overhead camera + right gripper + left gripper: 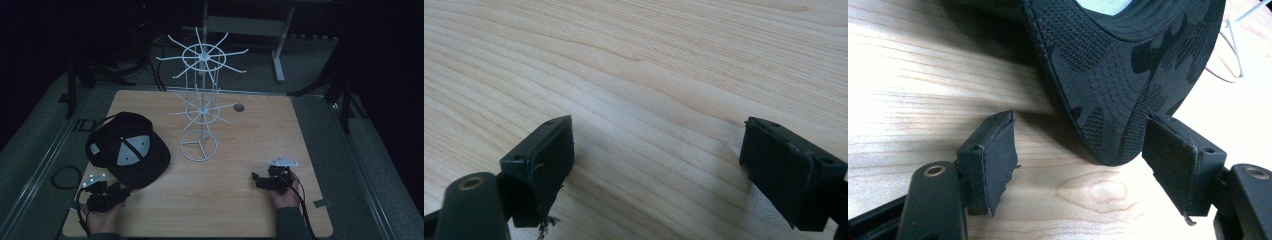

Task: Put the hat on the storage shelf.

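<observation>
While the cap [127, 150] lies near the bench's left edge | left gripper [1080, 150] fingers spread about its stiff brim; right gripper [659, 165] spread, empty | light, soft crown; grip brim

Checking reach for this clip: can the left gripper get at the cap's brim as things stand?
Probably yes. The left gripper is open, and the edge of the cap brim sits between its jaws, low over the table, with nothing in the way. Neither jaw looks closed on it yet.

Black cap [128, 150] with grey front panel; brim [1128, 75] in black tone-on-tone camouflage, stitched rows. White wire rack [201, 95] just right of cap. Pale wood-grain table [240, 195] beneath cap. Black pads [546, 165] on right gripper's jaws.
</observation>
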`<state>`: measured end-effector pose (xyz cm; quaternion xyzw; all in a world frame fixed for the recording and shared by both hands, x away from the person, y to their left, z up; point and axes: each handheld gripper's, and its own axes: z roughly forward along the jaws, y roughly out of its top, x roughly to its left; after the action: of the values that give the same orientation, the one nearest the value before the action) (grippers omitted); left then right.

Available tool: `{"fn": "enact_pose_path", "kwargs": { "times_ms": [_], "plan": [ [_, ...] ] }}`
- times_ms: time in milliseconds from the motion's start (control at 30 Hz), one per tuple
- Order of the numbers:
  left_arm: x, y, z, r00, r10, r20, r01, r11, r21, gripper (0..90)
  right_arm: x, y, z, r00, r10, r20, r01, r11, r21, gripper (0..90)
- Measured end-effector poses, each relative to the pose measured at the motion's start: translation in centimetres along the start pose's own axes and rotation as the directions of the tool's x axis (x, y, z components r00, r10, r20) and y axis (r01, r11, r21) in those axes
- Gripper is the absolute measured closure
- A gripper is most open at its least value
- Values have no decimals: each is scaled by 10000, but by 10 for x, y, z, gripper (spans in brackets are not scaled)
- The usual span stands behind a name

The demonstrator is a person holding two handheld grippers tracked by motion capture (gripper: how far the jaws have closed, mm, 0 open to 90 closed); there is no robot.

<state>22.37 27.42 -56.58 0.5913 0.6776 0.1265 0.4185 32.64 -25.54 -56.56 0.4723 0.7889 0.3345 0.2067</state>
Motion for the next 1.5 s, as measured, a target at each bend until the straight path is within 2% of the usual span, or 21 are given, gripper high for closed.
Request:
{"fn": "enact_pose_path", "kwargs": {
  "times_ms": [167,300,467,533,833,1133,1267,1367,1500],
  "plan": [
    [0,0,1,10000,-17,29,17,10000,51,302,0,0,0,10000,-10,-5,10,10000,4,139],
    [2,0,2,9993,-238,287,239,9997,-18,310,0,0,0,10000,-12,-24,12,10000,-7,139],
    [3,0,3,9988,-243,422,244,9997,-23,314,0,1,1,10000,-40,-42,40,10000,-2,139],
    [3,1,5,9987,-154,483,155,9999,-7,315,0,1,1,10000,-40,-42,40,10000,-2,139],
    [-1,5,10,9992,321,229,-324,9994,91,327,0,1,1,10000,-48,-67,48,10000,14,139],
    [-2,7,14,9977,499,449,-506,9986,148,335,0,1,1,10000,-59,-73,59,10000,18,139],
    [-8,8,17,9945,1015,261,-1022,9944,266,349,0,1,1,10000,-58,-72,58,10000,14,139],
    [-13,9,23,9909,1285,406,-1298,9911,311,350,0,1,1,10000,-61,-72,61,10000,15,139],
    [-14,12,27,9907,1226,583,-1243,9919,264,352,0,1,1,10000,-61,-72,61,10000,15,139]
  ]
}}
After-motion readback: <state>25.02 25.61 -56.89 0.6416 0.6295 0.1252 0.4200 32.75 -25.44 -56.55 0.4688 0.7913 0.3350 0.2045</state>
